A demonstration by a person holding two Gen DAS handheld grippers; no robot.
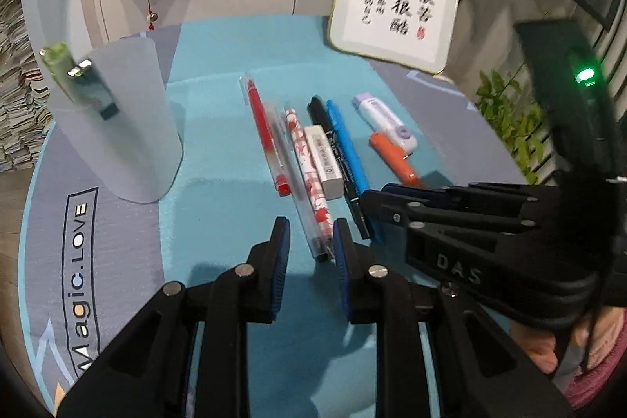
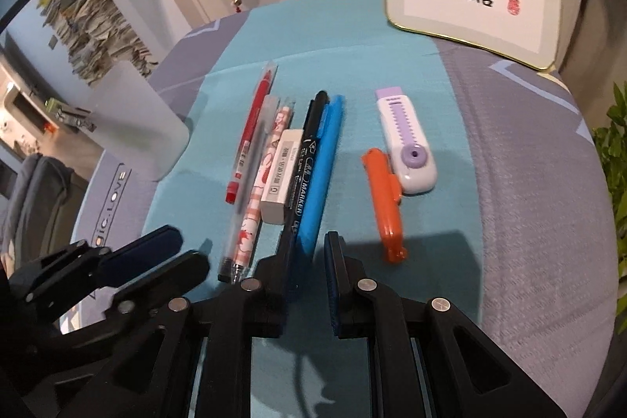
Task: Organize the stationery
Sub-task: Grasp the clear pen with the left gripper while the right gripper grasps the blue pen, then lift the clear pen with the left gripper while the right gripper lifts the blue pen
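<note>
Stationery, loose, in a row on the teal mat (image 1: 219, 159); step in hand judged as the approach to a first pick, nothing lifted yet.

Left gripper (image 1: 311, 239): fingers a narrow gap apart, gripping nothing; the near tips of the clear pen (image 1: 301, 210) and the patterned pen (image 1: 309, 179) lie between them, pads not pressing.

Right gripper (image 2: 309, 249): fingers likewise narrowly parted and empty; the near ends of the blue pen (image 2: 319, 167) and black marker (image 2: 303, 163) lie by its left finger.

Red pen (image 1: 266, 136), eraser (image 1: 325, 163), orange cap-like piece (image 2: 386, 202) and lilac retractable eraser (image 2: 407, 143): toward the mat's right side.

Long axes: all pens near parallel, running from the mat's near edge toward its far edge.

Holder (image 1: 125, 120): upright, at the mat's left edge.

Next move, judged: settle over one pen only, close, lift, carry to the holder.
</note>
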